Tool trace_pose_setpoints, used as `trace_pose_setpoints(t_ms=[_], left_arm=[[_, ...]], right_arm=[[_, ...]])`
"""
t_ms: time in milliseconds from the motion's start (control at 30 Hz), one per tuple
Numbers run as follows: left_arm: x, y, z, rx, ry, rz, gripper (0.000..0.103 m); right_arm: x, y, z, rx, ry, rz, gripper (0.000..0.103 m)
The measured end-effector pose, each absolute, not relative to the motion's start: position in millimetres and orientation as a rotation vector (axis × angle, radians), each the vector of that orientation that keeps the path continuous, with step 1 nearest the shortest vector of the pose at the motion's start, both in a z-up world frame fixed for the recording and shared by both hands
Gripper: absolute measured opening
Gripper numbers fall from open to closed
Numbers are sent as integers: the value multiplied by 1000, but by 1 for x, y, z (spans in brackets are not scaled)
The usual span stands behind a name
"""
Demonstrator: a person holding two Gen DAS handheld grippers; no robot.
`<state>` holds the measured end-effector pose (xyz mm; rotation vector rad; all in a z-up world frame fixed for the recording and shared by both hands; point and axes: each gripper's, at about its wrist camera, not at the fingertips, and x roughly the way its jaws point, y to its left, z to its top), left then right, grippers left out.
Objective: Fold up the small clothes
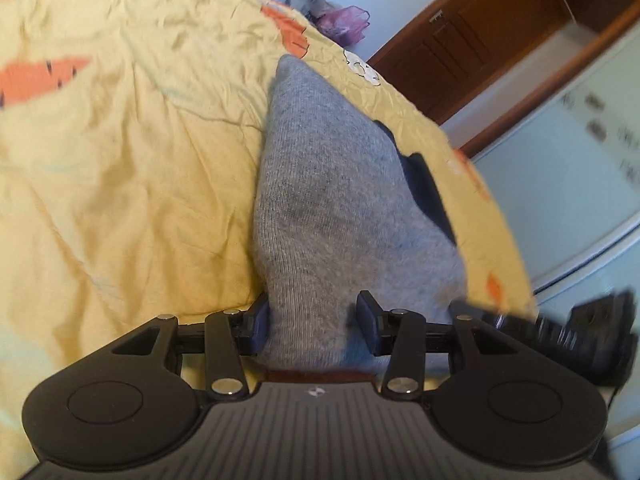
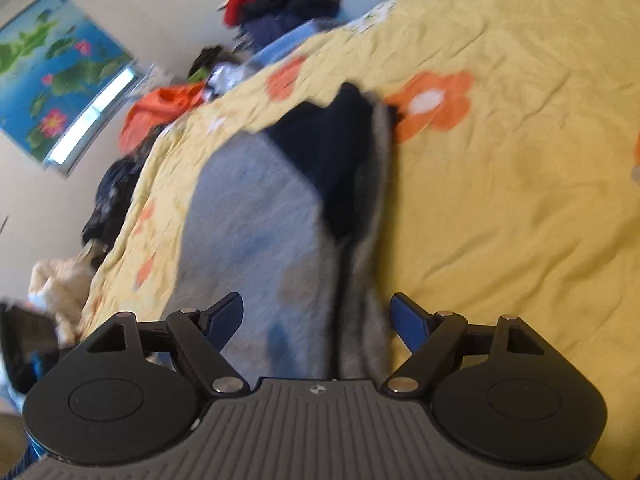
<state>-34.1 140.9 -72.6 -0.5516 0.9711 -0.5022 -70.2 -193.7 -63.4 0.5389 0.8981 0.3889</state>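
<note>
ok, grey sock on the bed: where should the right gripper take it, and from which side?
Judging by its pose, the near end of the grey sock, straight along its length from the near side. It lies flat on the yellow quilt with that end already between the open right gripper. Avoid the dark heel patch farther out.

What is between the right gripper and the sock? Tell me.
Nothing visible. The grey sock lies on the yellow bedspread straight ahead of the open right gripper, its near end already between the fingers, which do not press on it.
</note>
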Motion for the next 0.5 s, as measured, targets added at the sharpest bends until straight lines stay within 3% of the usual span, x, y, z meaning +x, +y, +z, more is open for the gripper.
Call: trace_pose_setpoints(t_ms=[33, 67, 100, 133, 267, 500], left_arm=[[-32, 141, -73, -574, 988, -506, 43], [-31, 140, -72, -572, 998, -512, 38], [-31, 137, -69, -543, 1001, -513, 19], [-31, 134, -67, -508, 1006, -510, 18], [-43, 131, -47, -437, 958, -494, 13], [-83, 134, -27, -277, 941, -555, 14]], right_arm=[[-70, -189, -62, 514, 907, 398, 75], [-68, -185, -61, 482, 925, 399, 48], [-64, -182, -62, 457, 959, 388, 27], [-62, -181, -63, 454, 970, 393, 23], [-72, -183, -44, 428, 923, 429, 21], [-112, -182, -26, 363, 895, 465, 21]])
